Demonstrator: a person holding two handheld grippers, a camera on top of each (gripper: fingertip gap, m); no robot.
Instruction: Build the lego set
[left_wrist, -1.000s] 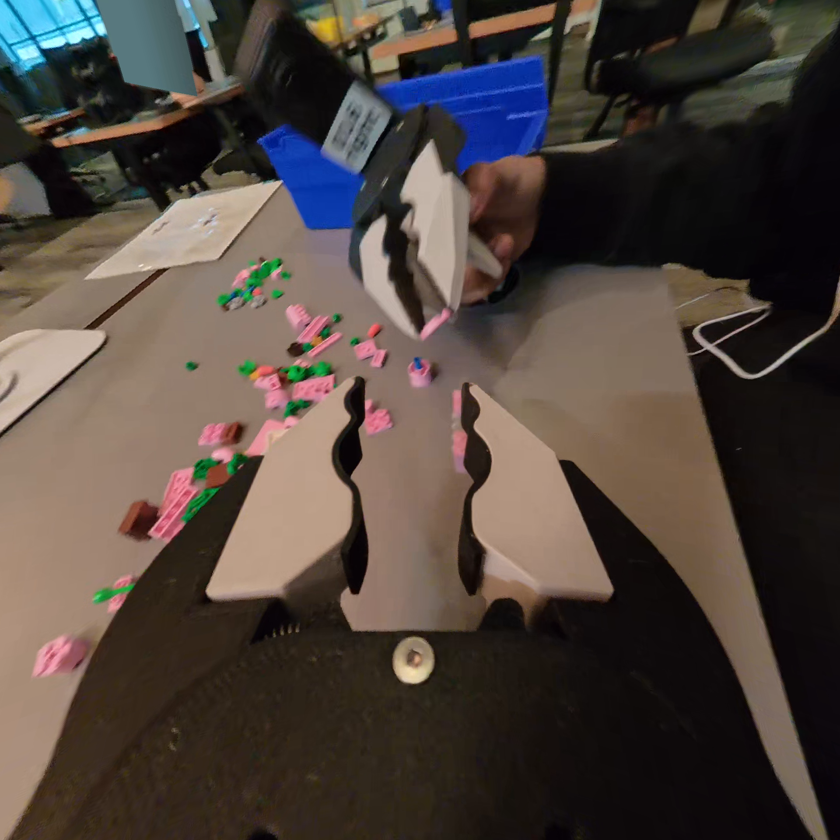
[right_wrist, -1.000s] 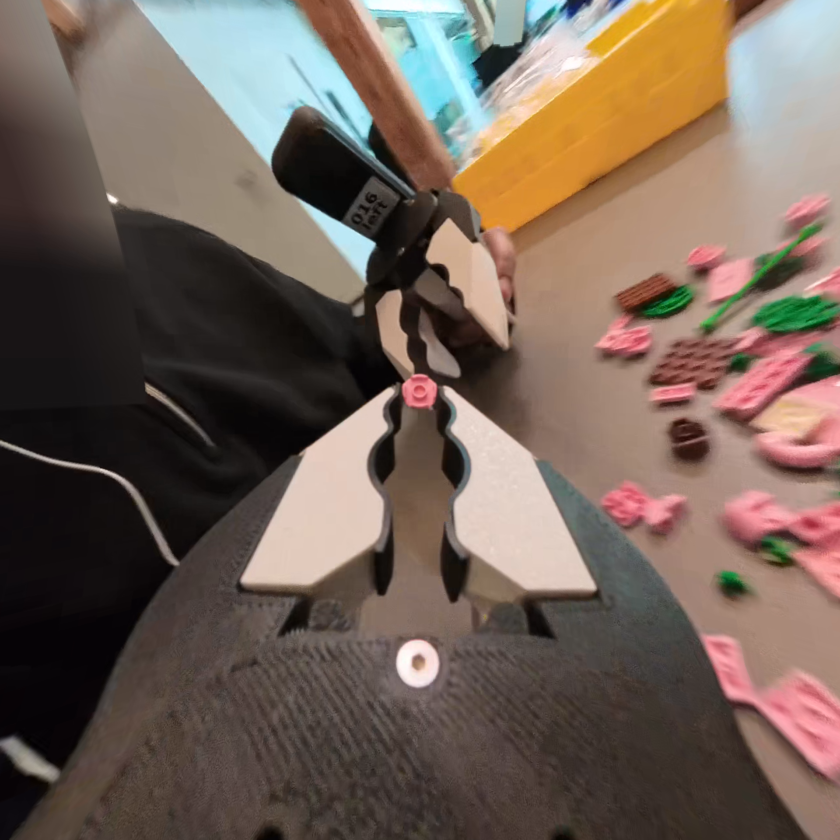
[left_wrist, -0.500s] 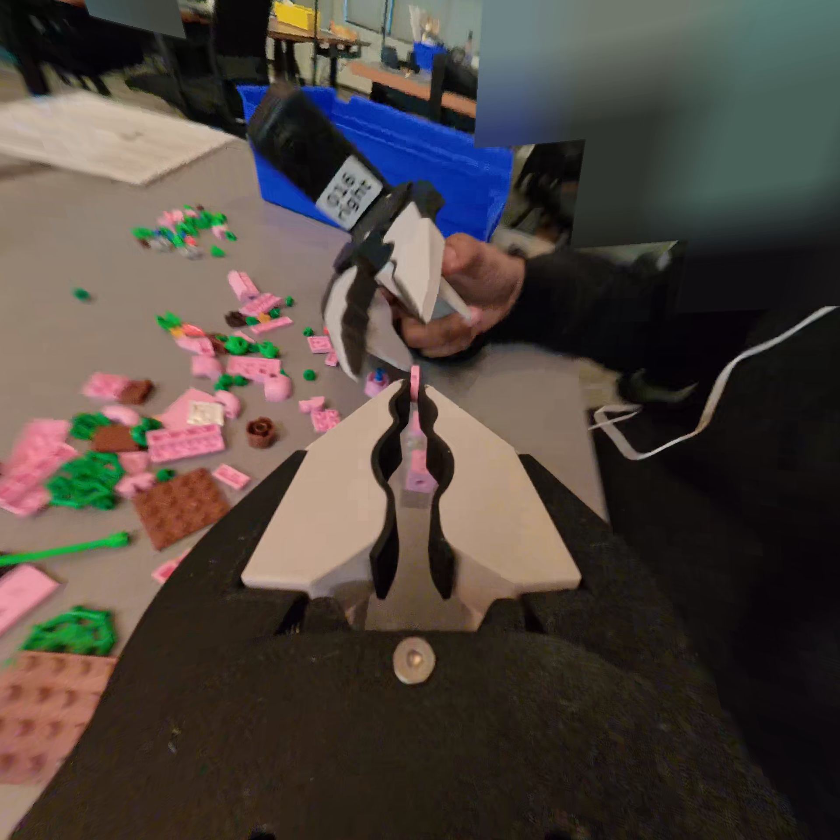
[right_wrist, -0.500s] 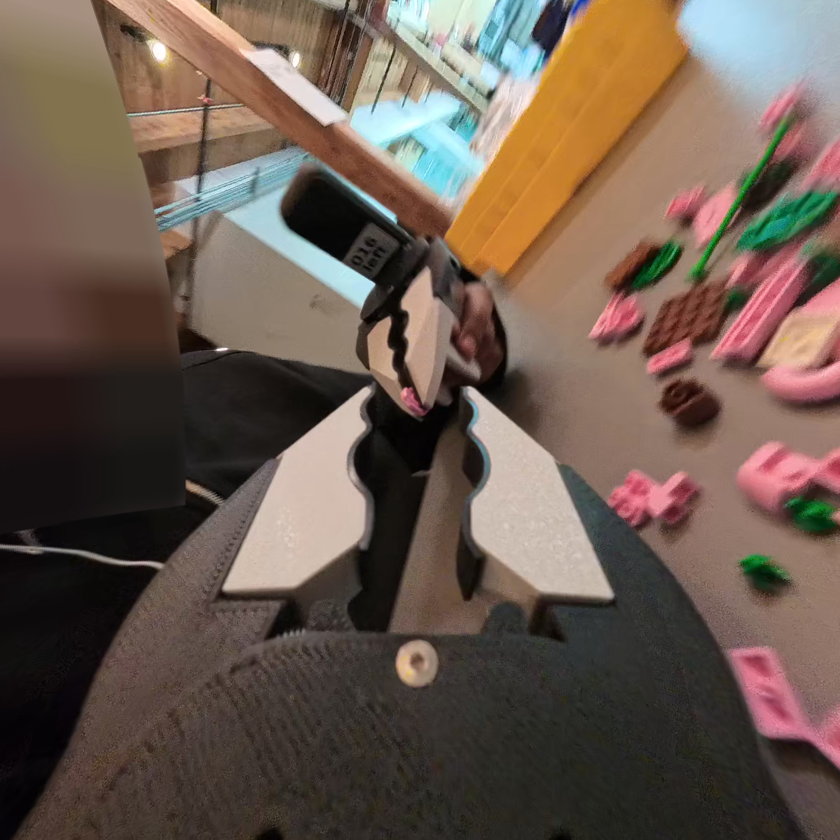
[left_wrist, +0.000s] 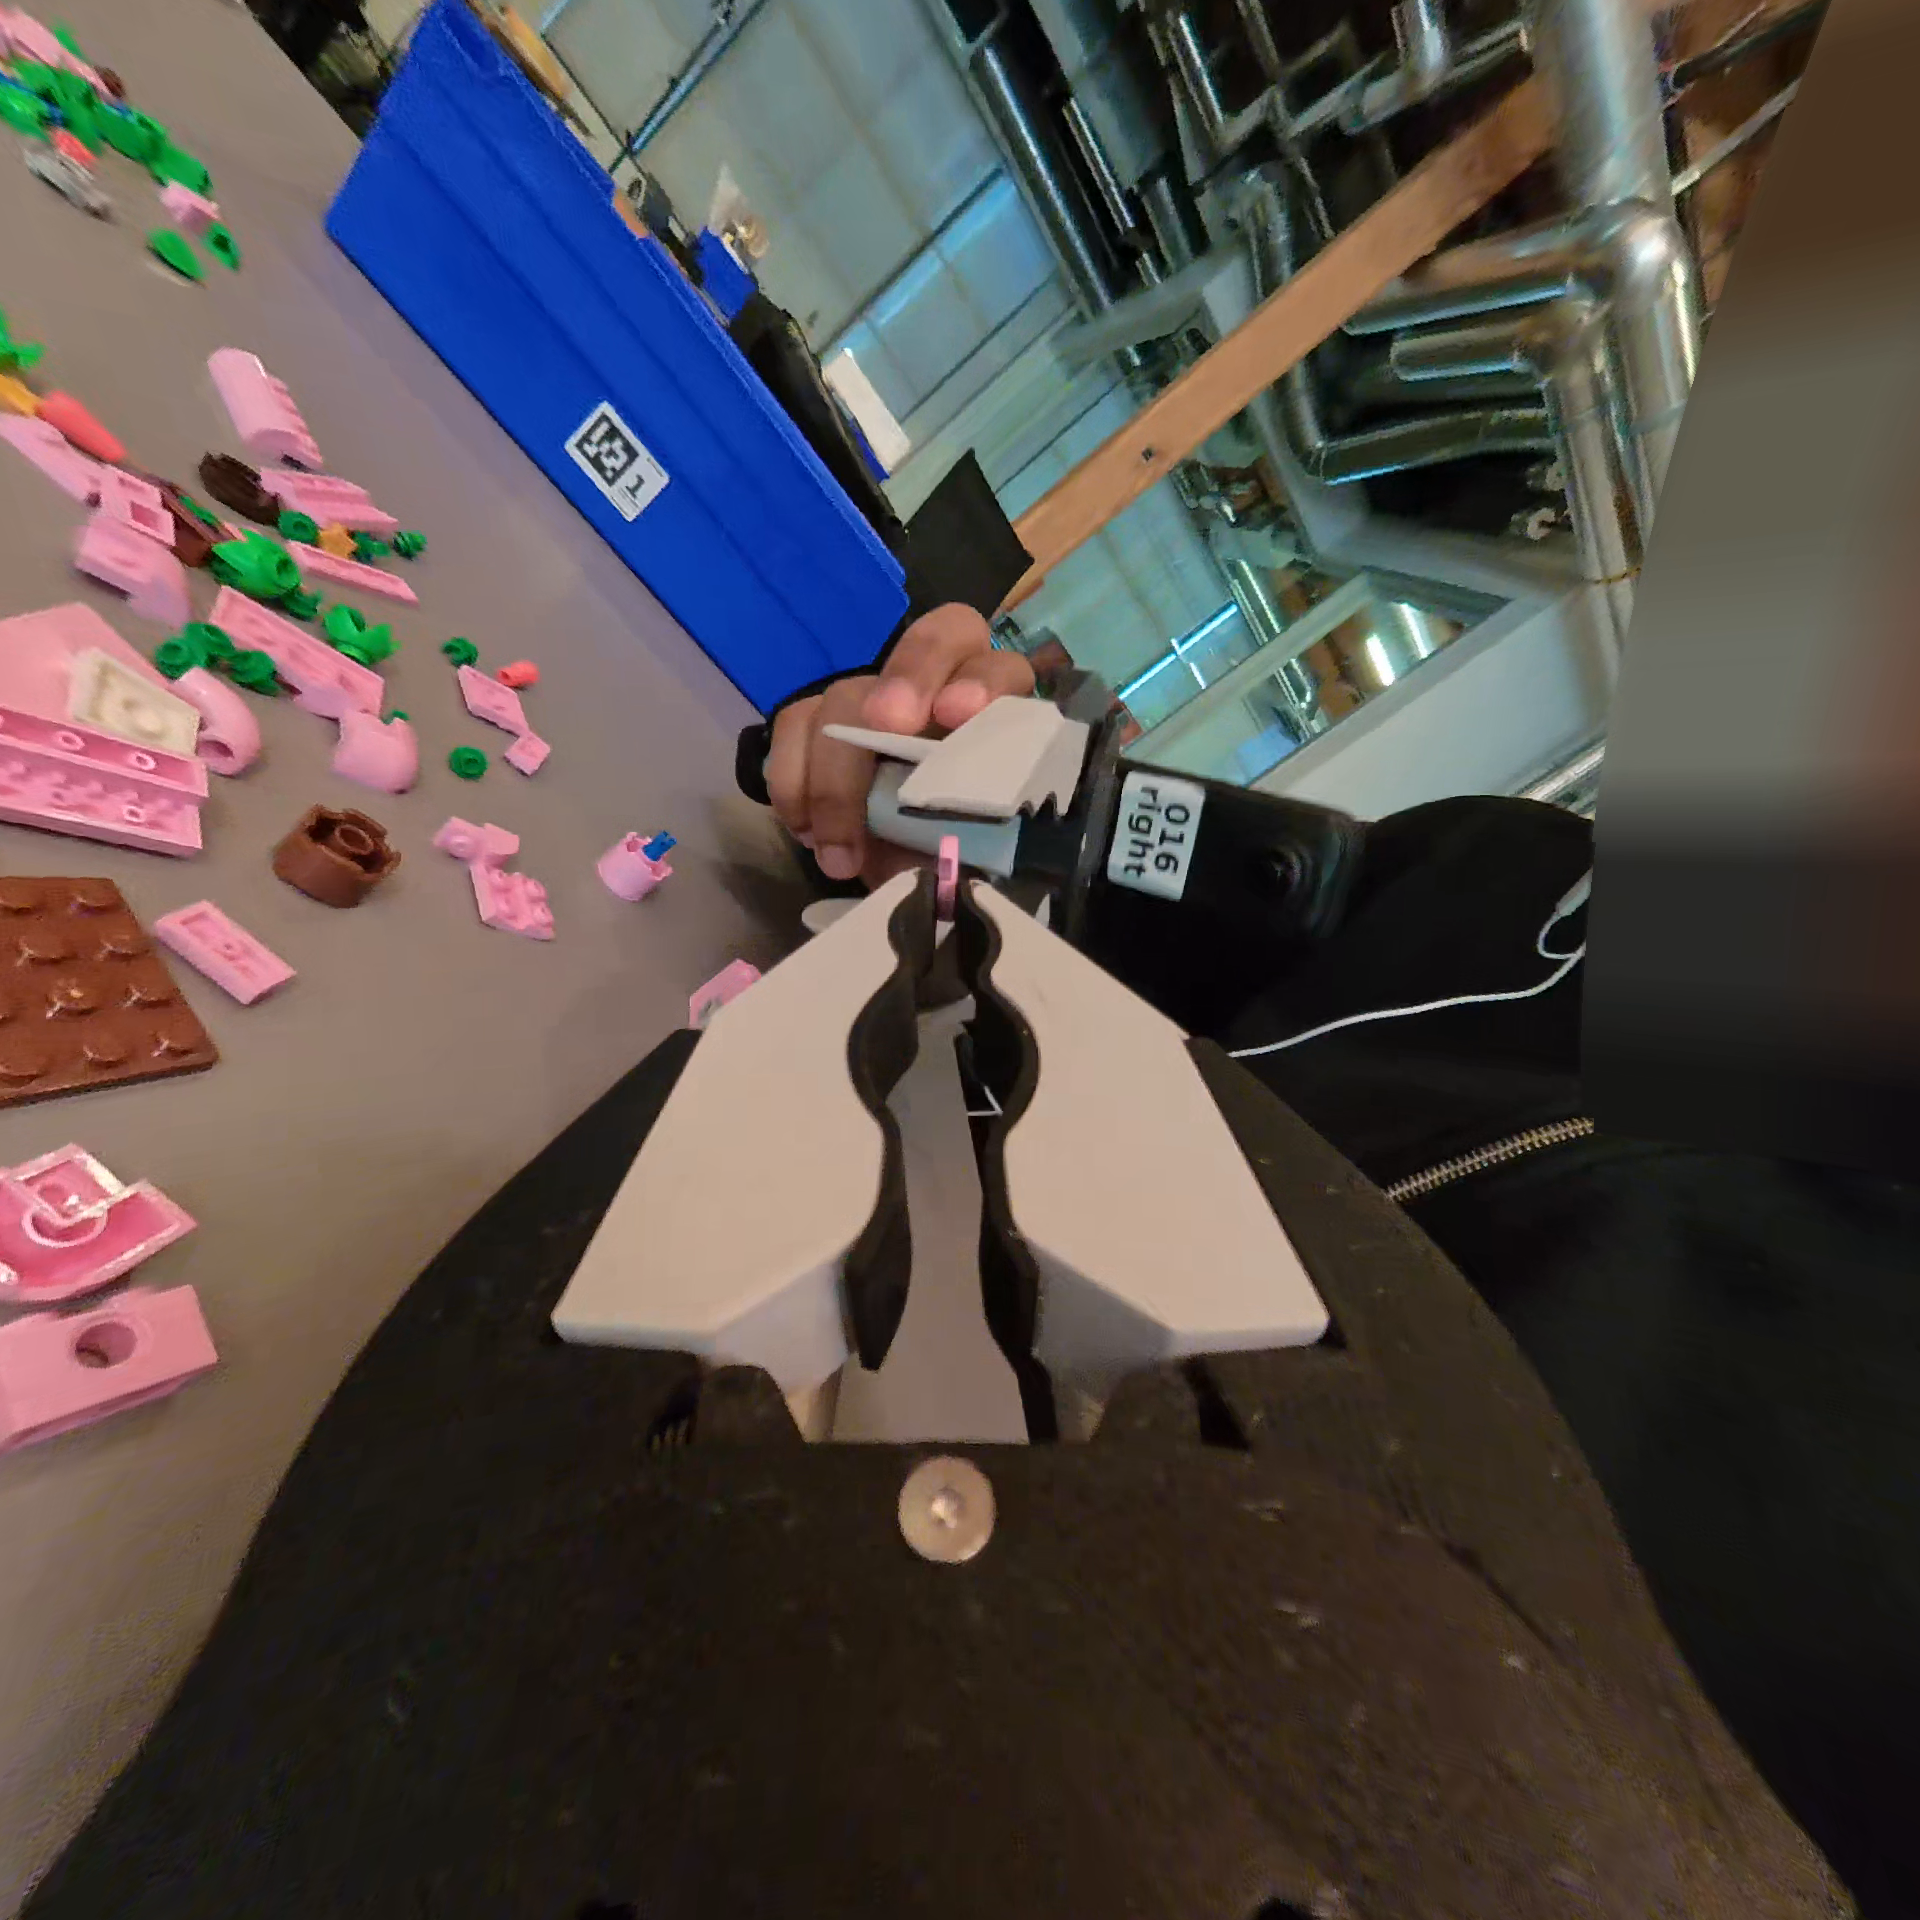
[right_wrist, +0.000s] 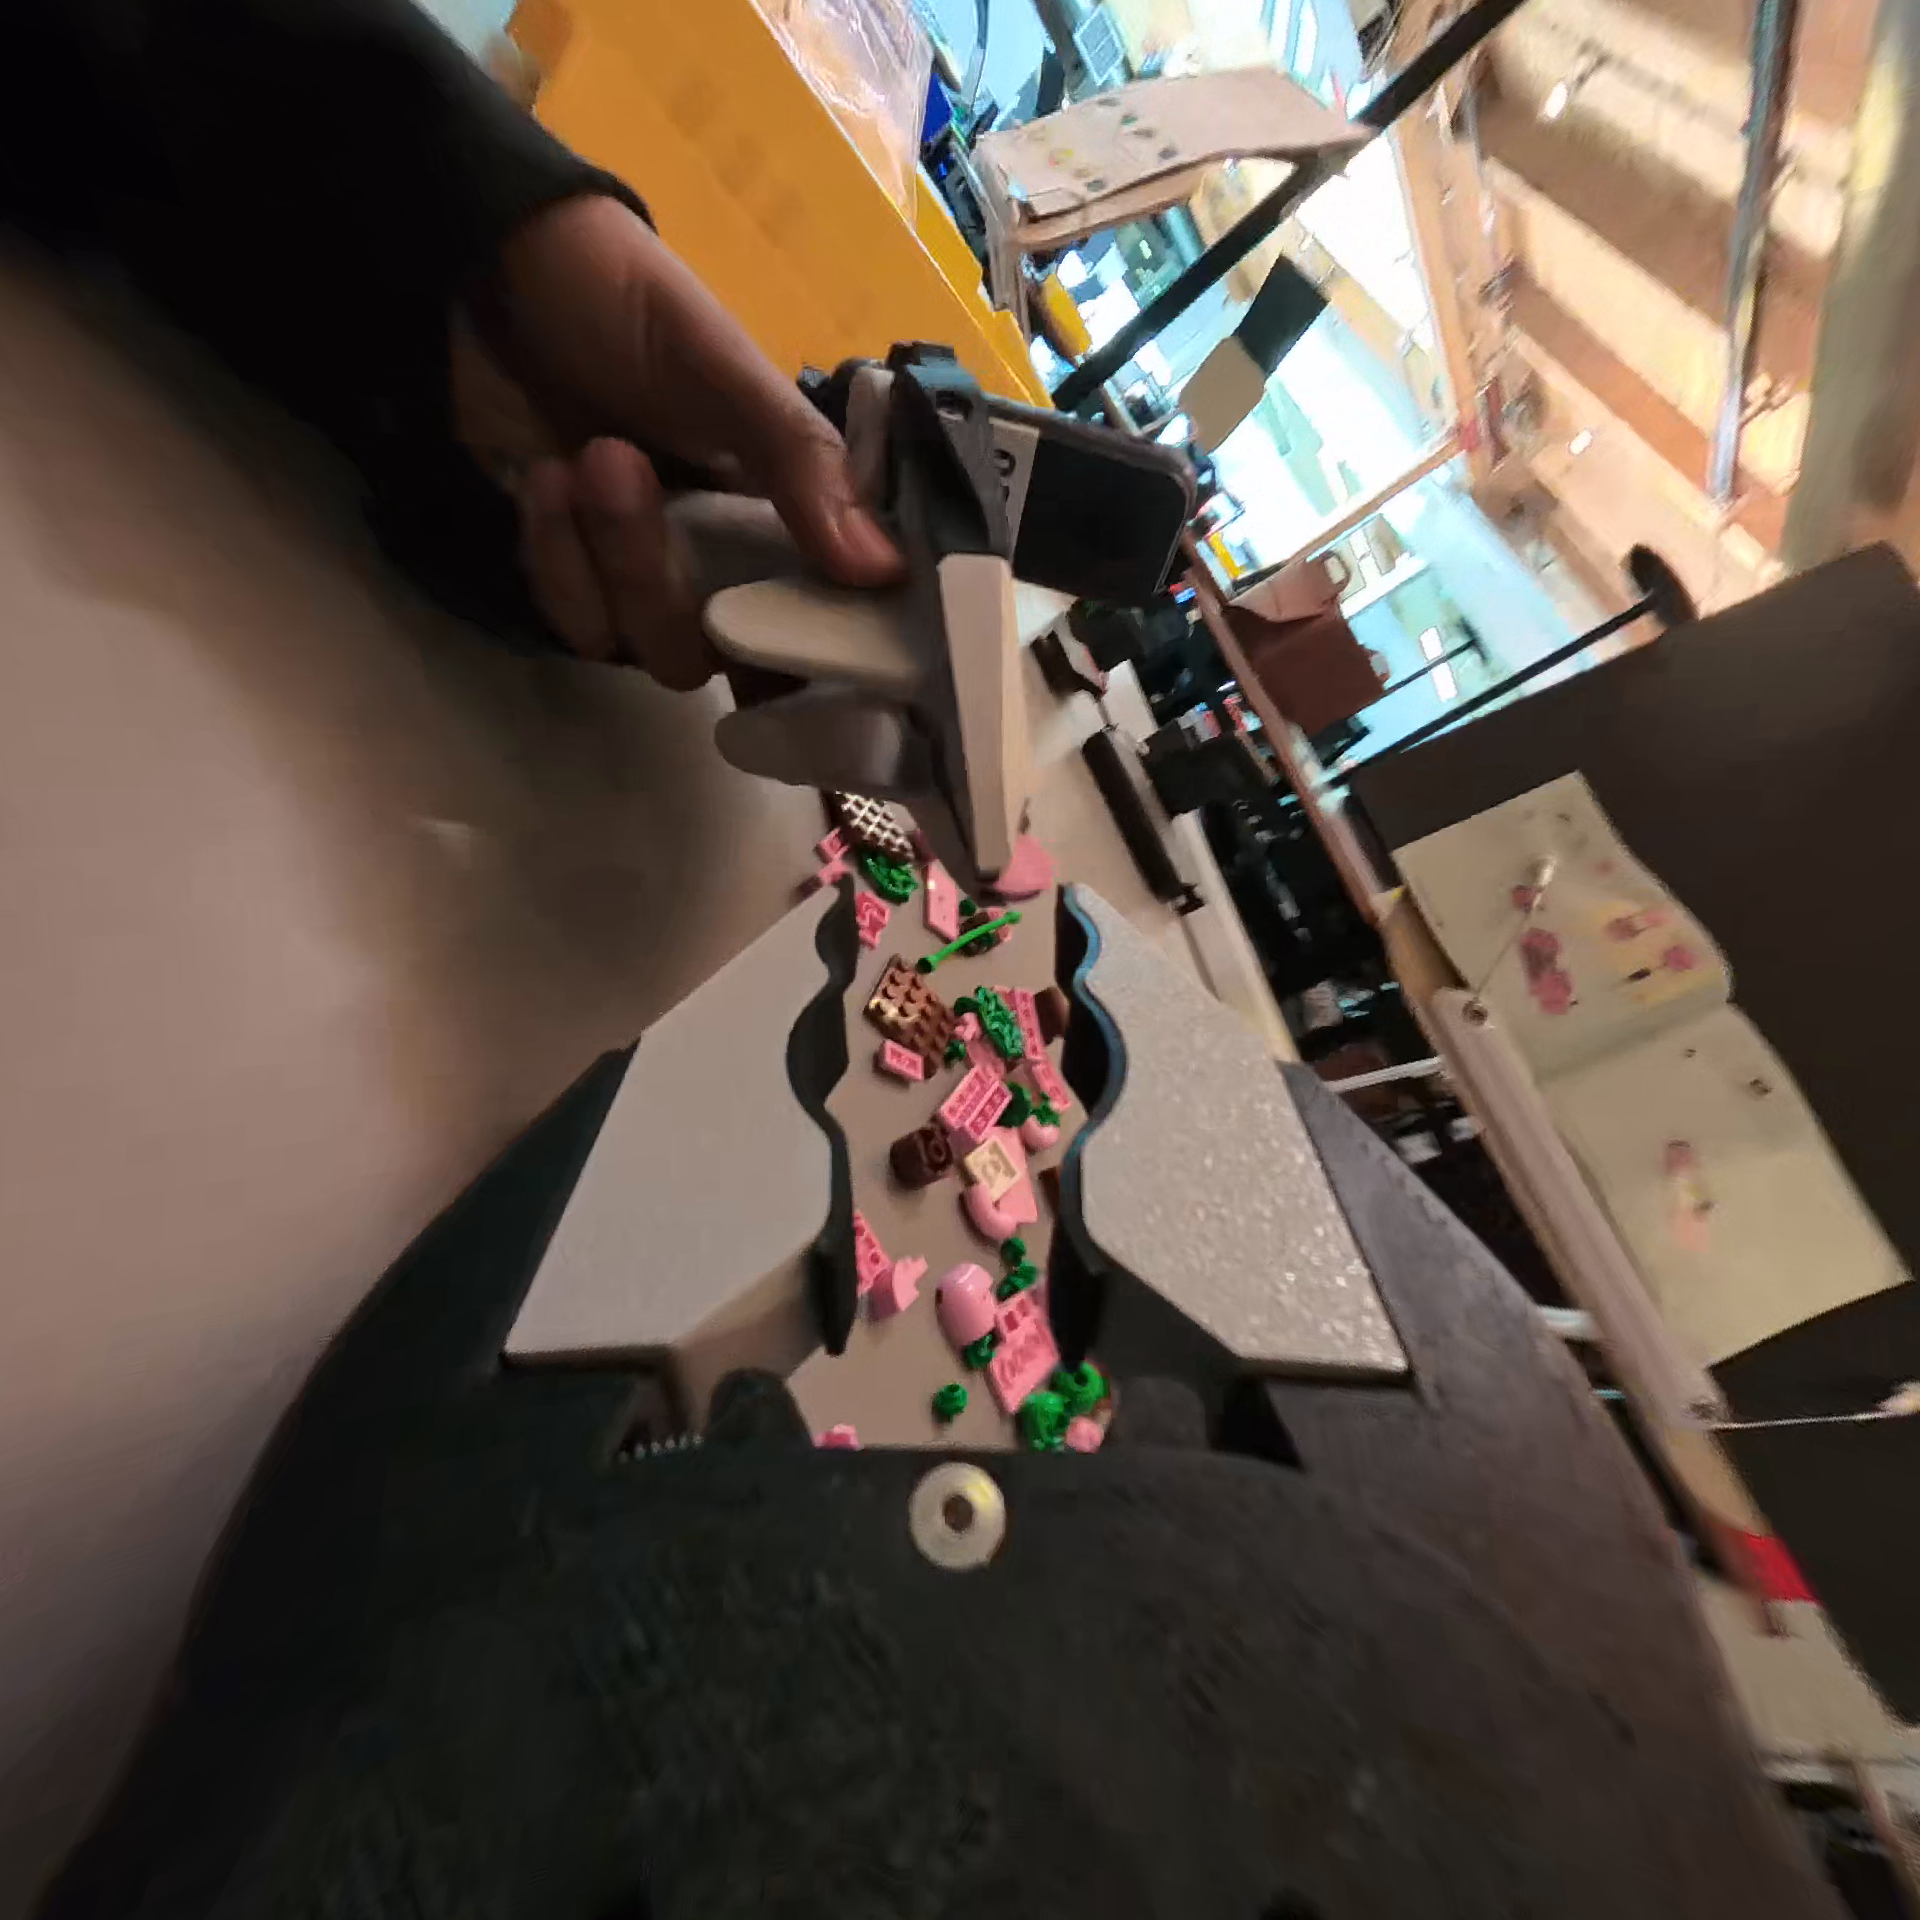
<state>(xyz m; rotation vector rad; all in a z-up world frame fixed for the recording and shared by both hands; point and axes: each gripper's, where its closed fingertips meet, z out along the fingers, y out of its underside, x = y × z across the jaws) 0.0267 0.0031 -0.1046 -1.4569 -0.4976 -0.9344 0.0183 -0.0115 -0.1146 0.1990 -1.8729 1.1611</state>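
My left gripper (left_wrist: 945, 896) is shut on a small pink round piece (left_wrist: 948, 868) and holds it in the air above the table edge. The right gripper (left_wrist: 914, 805) hovers just beyond it, held by a hand. In the right wrist view my right gripper (right_wrist: 951, 925) is open and empty. The left gripper (right_wrist: 992, 878) points down in front of it with the pink piece (right_wrist: 1023, 868) at its tip. Loose pink, green and brown lego pieces (right_wrist: 966, 1101) lie on the grey table (left_wrist: 436, 1049) below.
A brown plate (left_wrist: 73, 987) and a brown round brick (left_wrist: 338, 854) lie at the left among pink pieces. A blue bin (left_wrist: 582, 384) stands at the back of the table. A yellow bin (right_wrist: 790, 208) and an open booklet (right_wrist: 1621, 997) show in the right wrist view. Only a small space, under 4 cm, lies between the two pairs of fingers. Between my right fingertips and the brown round brick (left_wrist: 338, 854) there is roughly 10 cm. Seen from the right wrist view (right_wrist: 925, 1138) as well.
The right gripper held the pink round piece a second ago. The left gripper shut on it, the right one opened and let go. Both grippers have since tilted upward.
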